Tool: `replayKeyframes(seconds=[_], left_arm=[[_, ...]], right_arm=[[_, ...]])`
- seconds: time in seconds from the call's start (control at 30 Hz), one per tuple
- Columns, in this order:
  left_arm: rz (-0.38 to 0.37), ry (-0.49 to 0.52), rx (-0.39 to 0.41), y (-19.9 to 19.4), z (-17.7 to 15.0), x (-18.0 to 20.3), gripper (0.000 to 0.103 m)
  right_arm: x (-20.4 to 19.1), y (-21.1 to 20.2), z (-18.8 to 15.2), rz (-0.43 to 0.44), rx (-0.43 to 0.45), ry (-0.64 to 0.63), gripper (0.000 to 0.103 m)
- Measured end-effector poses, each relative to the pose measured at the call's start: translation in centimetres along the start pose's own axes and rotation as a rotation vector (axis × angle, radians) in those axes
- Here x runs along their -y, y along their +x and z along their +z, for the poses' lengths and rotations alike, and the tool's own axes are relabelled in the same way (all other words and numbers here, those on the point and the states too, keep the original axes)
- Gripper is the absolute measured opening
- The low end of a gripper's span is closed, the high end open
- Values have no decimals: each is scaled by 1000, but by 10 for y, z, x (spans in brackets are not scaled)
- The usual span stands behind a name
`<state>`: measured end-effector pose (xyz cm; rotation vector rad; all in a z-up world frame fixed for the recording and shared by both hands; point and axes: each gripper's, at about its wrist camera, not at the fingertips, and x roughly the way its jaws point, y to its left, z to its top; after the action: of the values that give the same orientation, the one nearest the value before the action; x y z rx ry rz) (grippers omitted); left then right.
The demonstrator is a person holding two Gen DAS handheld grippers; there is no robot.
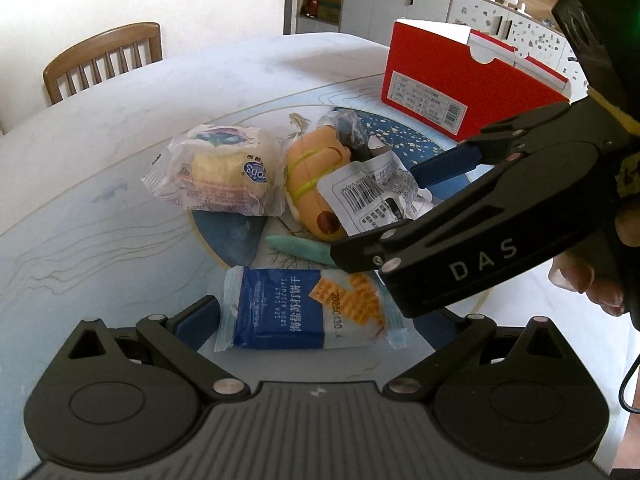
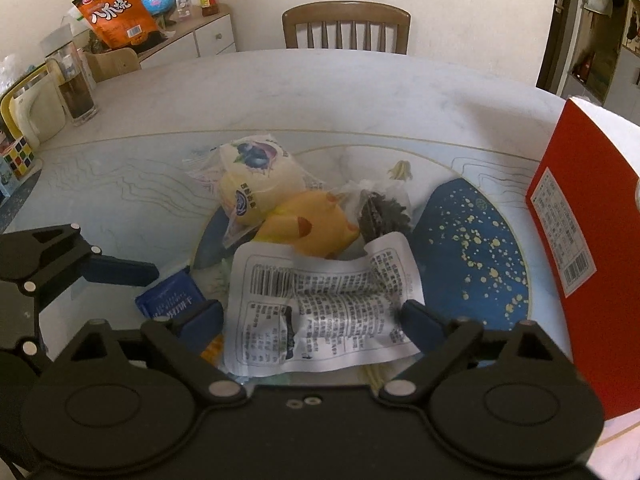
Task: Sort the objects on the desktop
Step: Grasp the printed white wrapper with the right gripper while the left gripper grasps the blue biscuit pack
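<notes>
Item 1, white sachet (image 2: 320, 304): lies flat, barcode side up, directly between the pads of my right gripper (image 2: 316, 320); jaws spread wide, one pad at each side edge of the packet, not pressing as far as I can judge; long axis runs across the jaw line, left to right, so closing should catch it by its ends.

Item 2, blue biscuit packet (image 1: 308, 312): just ahead of my left gripper (image 1: 320, 320), whose jaws are likewise released and empty.

Item 3, yellow toy (image 2: 312, 228) and blueberry cake packet (image 2: 248, 176): farther off, touching.

Item 4, red box (image 2: 592, 248): far right; my likely destination; the right hand is nearer it.
</notes>
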<state>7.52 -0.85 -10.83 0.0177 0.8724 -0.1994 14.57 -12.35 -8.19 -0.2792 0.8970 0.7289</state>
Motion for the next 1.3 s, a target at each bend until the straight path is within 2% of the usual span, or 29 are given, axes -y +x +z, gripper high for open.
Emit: replayKeyframes(seconds=[0.37,0.63,0.9,1.3], left_arm=[[32,31,16,0,-4,4,99],[50,49,20,-2,-5,5,90],[51,27,24,-4,-2,4,80],[51,-2,38,-8,-1,7,75]], right_arm=[[-1,0,-1,-12,2,-6,92],[-2,-2,-2,-8,3,-5,90],[0,-8,-3,-5,20,-15,90],[8,-24,-7,-24,36,-19,89]])
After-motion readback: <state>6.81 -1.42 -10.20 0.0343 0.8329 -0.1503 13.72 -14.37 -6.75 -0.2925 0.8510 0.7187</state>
